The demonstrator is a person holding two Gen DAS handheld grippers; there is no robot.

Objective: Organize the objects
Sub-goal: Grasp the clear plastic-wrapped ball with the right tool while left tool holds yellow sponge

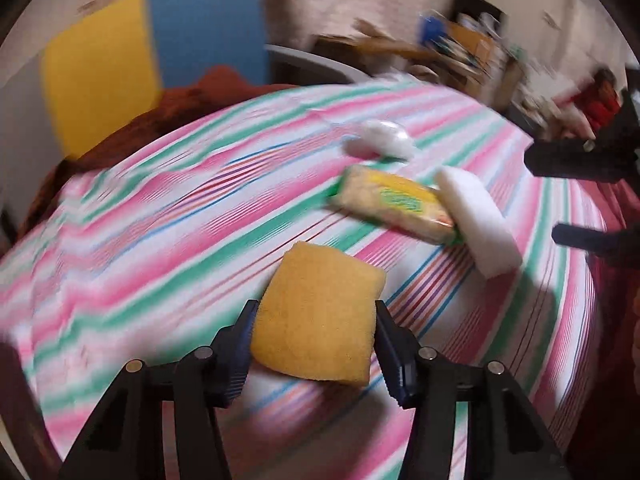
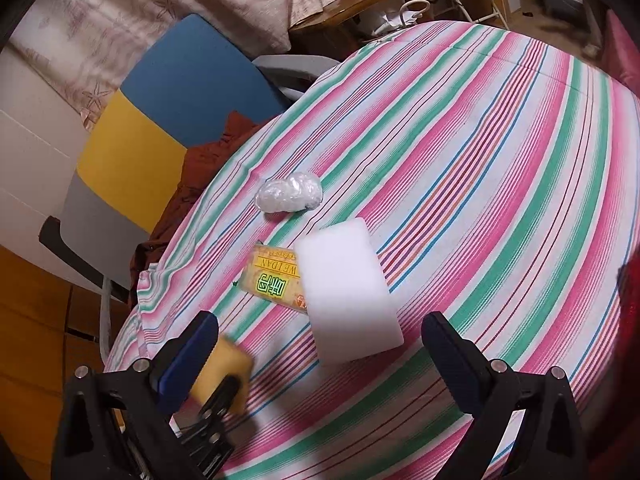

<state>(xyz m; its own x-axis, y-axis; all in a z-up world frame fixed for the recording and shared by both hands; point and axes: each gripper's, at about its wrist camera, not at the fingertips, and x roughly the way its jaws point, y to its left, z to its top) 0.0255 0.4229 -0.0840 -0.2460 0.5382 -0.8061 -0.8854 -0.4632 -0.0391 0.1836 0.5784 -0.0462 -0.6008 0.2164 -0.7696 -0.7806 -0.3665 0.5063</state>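
Striped cloth [image 2: 500,168] covers your table; mid-table the white foam block [image 2: 348,292] leans on the yellow snack packet [image 2: 276,280], a clear plastic wad [image 2: 289,197] beyond. Your left gripper [image 1: 314,344] clamps the yellow sponge [image 1: 320,316] near the edge. Your right gripper [image 2: 320,344] gapes wide, empty.

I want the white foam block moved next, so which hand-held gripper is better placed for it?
Right. The right hand-held gripper is open, with the white foam block just ahead between its fingers. The left hand-held gripper is shut on the yellow sponge.
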